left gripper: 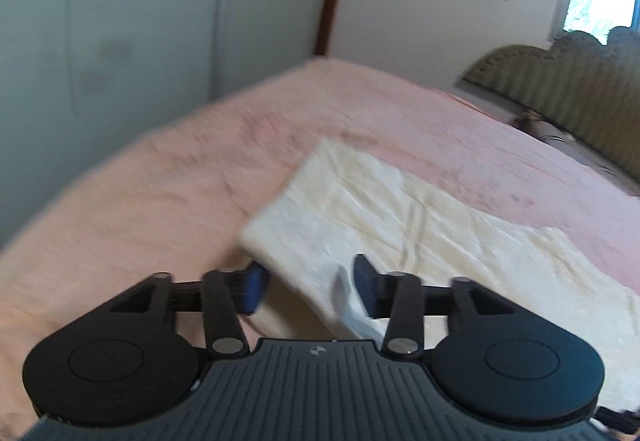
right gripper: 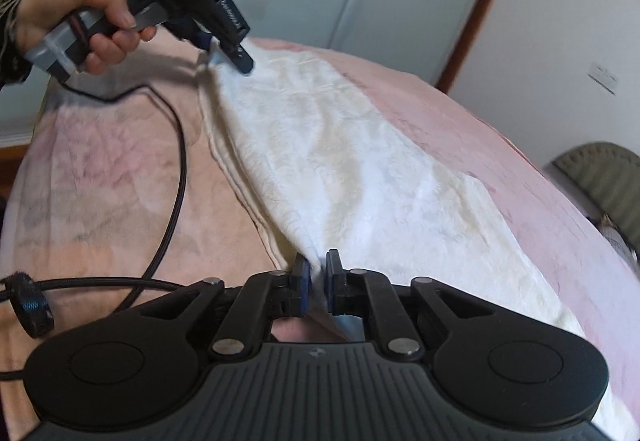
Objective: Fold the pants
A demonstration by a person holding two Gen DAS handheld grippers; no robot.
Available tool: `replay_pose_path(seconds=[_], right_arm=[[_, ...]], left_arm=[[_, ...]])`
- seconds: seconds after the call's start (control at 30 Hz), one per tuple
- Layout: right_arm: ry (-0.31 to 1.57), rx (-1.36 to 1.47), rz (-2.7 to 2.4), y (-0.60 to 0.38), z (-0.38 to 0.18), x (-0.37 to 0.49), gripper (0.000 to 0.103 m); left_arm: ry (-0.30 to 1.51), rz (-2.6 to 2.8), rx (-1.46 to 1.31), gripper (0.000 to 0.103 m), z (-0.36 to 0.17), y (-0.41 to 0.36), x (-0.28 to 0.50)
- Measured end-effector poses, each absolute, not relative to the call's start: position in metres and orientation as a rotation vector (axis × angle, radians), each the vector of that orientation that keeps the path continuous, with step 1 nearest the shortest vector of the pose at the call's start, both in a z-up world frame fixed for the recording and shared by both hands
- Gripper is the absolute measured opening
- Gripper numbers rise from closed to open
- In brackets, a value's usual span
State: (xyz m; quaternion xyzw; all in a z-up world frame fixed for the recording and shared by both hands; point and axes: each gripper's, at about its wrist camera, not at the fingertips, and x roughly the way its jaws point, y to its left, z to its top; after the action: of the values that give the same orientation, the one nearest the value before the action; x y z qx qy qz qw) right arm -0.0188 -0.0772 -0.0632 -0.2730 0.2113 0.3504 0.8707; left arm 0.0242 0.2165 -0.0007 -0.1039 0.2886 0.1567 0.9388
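Cream-white pants (left gripper: pixel 420 217) lie lengthwise on a pink bed (left gripper: pixel 160 169), folded leg on leg. My left gripper (left gripper: pixel 310 283) is open at their near edge, one finger over the cloth and one beside it on the bed. In the right wrist view the pants (right gripper: pixel 360 169) stretch away across the bed. My right gripper (right gripper: pixel 317 283) is shut on a lifted fold of their near edge. The left gripper (right gripper: pixel 228 49) shows there at the far end of the pants, held by a hand.
A black cable (right gripper: pixel 176 177) loops across the pink blanket (right gripper: pixel 100 169) left of the pants. An olive headboard (left gripper: pixel 560 97) stands at the right. White cupboard doors (left gripper: pixel 120 21) and a wall rise behind the bed's far edge.
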Motion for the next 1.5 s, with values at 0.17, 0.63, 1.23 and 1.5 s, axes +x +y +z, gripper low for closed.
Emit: replay_pose_path(seconds=[0.17,0.63,1.23,1.5], right_arm=[[0.429,-0.391,0.724,-0.131,-0.042,-0.042,0.055],[0.392,0.941,-0.091,-0.427,-0.065,-0.041,0.091],[0.436,0.890,0.023,-0.440,-0.020,0.059,0.090],[0.447,0.994,-0.127,-0.444,-0.054,-0.024,0.092]], left_arm=[[0.393,0.465,-0.068,0.078,0.031,0.187,-0.001],[0.443,-0.266,0.448,0.093,-0.029,-0.058,0.042],[0.604,-0.316,0.256,0.103,-0.067,-0.055,0.075],[0.606,-0.315,0.245,0.103,-0.068,-0.057,0.078]])
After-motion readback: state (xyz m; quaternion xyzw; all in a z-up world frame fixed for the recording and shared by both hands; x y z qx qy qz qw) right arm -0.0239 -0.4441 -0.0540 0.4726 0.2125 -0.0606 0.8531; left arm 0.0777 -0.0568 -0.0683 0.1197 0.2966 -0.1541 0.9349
